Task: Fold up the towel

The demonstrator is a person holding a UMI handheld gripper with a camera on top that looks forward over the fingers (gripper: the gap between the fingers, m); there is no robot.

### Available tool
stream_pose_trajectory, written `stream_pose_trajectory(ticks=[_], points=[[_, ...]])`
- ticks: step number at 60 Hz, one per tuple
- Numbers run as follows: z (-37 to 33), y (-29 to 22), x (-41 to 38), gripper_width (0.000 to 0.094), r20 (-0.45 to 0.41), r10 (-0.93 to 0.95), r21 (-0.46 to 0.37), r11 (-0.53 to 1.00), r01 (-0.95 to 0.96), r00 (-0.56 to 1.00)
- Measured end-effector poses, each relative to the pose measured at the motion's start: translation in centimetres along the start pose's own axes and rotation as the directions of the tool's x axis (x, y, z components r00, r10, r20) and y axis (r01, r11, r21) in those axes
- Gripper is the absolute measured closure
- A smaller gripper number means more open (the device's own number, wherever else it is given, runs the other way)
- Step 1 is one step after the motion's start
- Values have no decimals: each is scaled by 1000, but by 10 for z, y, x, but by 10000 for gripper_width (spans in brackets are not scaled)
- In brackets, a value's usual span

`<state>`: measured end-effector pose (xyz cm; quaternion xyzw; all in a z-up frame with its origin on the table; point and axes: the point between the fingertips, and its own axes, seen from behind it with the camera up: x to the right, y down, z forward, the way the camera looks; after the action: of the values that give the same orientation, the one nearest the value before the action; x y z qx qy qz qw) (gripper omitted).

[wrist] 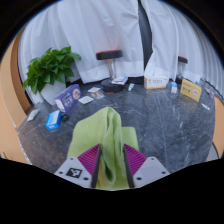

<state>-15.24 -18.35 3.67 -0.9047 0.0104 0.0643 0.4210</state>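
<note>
One green towel [104, 140] is seen gathered between the two fingers of the gripper [106, 160], low and near in the scene. Both pink pads [90, 158] are pressed against the cloth from either side, so the gripper is clenched on the towel. The towel is bunched into a tall fold that is raised ahead of the fingers, with its far edge draped down toward a dark marbled table [160, 115]. Whether the far edge is touching the table cannot be told.

Several small things are spread across the far half of the table, well apart from the towel. To the far left, a leafy green plant [52, 68] is set in a white pot. Just right of it, a purple box [69, 97] is stood at a tilt, and nearer on the left a small blue box [53, 120] is laid on the surface. White cards [92, 96] are scattered near the middle. To the far right, a yellow box [191, 90] is placed upright, with a tan box [155, 83] to its left.

Beyond the table, a chair [109, 55] with a dark seat is seen, and behind it a pale wall or curtain [100, 25] is hung across the background.
</note>
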Motion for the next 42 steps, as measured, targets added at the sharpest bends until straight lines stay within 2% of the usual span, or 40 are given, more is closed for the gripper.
stream_pose_trajectory(ticks=[3,7,12,30,42], points=[[1,5,25,292,-42,-31,-9,999,31,999],[-5,3,51,177,-89,-53,-15,999,52,995],[-19,-4,68,87,-114,-82,-8,997,81,990],[-125,-21,35,87,-120,-162,65,983,171,979],[-224,2,-12,87,-141,-151,119,979,168,979]])
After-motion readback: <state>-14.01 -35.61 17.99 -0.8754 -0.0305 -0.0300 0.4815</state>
